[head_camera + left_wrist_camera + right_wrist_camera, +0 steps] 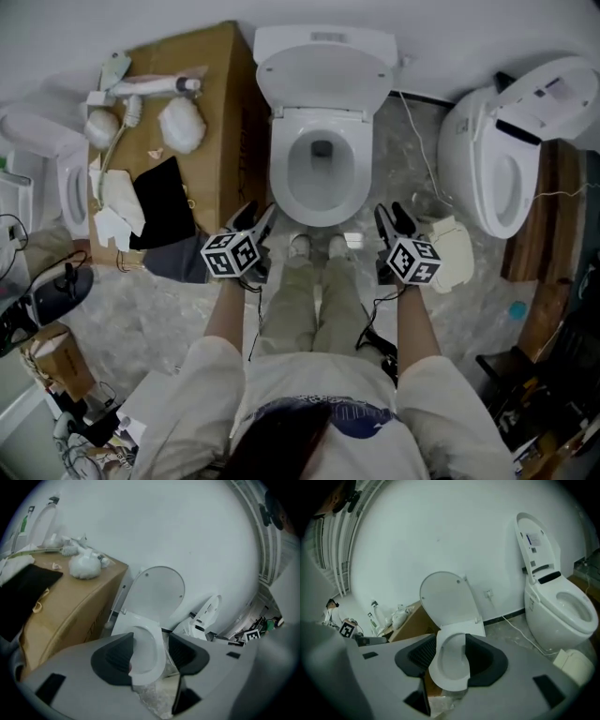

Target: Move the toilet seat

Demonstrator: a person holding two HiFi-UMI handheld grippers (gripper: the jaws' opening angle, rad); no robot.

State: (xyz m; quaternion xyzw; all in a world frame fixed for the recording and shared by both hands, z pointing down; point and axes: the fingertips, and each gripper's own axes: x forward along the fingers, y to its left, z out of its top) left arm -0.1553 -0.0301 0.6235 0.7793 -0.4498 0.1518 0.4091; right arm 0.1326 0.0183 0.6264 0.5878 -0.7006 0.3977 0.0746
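A white toilet [322, 173] stands in the middle, straight ahead of me, its bowl uncovered. Its seat and lid [323, 75] are raised and lean back against the tank. My left gripper [258, 223] hangs open just before the bowl's front left rim, nothing between its fingers. My right gripper [394, 221] is open at the bowl's front right, also holding nothing. In the left gripper view the bowl [149, 656] shows between the dark pads [115, 658], with the raised lid [157, 590] behind. The right gripper view frames the bowl [452, 663] and lid [447, 597] the same way.
A cardboard box [211, 122] with white clutter and a black cloth stands left of the toilet. A second toilet [497, 164] with its lid up is at the right, with a white cable [424, 150] on the floor between. A white block [455, 251] lies by my right gripper.
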